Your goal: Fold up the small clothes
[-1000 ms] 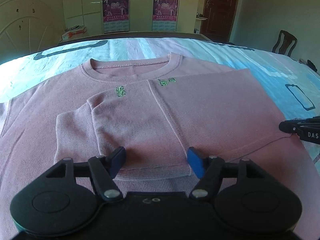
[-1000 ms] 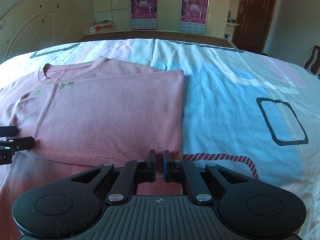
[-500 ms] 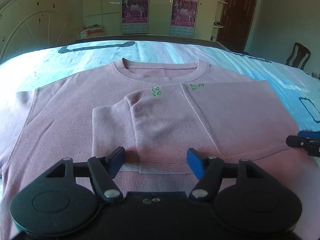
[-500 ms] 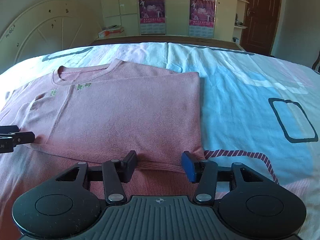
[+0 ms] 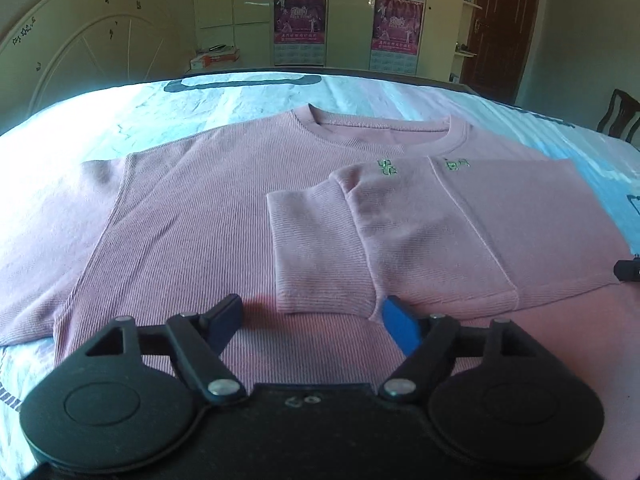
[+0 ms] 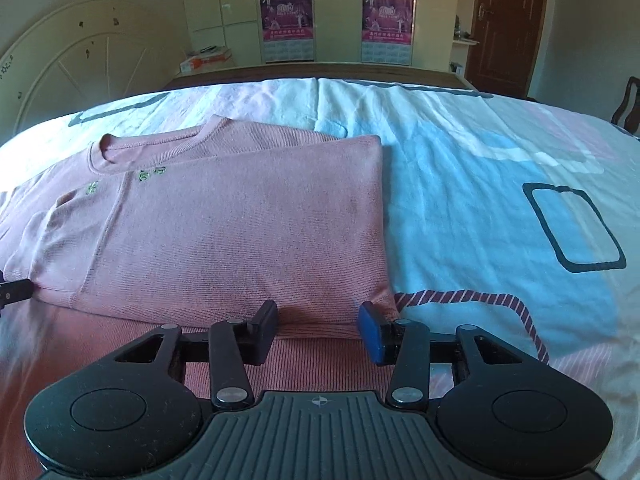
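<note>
So my left tongs are spreading wider right now, nothing pinched, just hovering over the lower part of the pink sweater. My right tongs sit about half apart, empty too, over the folded edge near the hem. That sweater lies flat on the bed, neckline away from me. Its right side is folded over the middle, sleeve cuff tucked across, small green embroidery showing near the collar. Its left sleeve is spread out flat.

Daylit, glare far left, fisheye-bent edges, sharp
</note>
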`<move>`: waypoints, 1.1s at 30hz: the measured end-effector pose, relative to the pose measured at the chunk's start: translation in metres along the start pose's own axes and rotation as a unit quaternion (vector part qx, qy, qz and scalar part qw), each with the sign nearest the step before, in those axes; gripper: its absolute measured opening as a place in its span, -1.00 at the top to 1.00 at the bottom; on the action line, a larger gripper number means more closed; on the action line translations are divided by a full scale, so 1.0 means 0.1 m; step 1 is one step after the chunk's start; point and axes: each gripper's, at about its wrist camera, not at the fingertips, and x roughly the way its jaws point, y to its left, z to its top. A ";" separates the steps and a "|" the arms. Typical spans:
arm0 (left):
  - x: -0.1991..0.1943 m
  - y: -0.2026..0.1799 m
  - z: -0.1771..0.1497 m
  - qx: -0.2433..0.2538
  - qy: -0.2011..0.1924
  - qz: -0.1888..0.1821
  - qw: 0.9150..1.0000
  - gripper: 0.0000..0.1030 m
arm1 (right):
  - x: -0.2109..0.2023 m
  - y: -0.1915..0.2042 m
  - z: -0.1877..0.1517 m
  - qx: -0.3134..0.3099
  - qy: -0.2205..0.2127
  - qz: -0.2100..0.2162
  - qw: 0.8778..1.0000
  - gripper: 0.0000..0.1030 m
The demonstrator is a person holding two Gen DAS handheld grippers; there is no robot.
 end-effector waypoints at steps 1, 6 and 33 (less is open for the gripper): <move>-0.04 0.03 0.00 -0.002 -0.005 0.005 1.000 -0.47 | -0.02 0.01 0.01 0.005 -0.003 0.002 1.000 0.14; -0.17 0.42 -0.06 -0.045 -0.007 0.030 0.999 -0.38 | -0.11 0.08 0.05 0.030 -0.018 0.010 0.999 0.14; -0.96 4.05 -0.79 -0.435 -0.101 0.137 0.884 0.06 | 0.32 1.29 0.47 0.052 -0.011 0.029 0.998 -0.11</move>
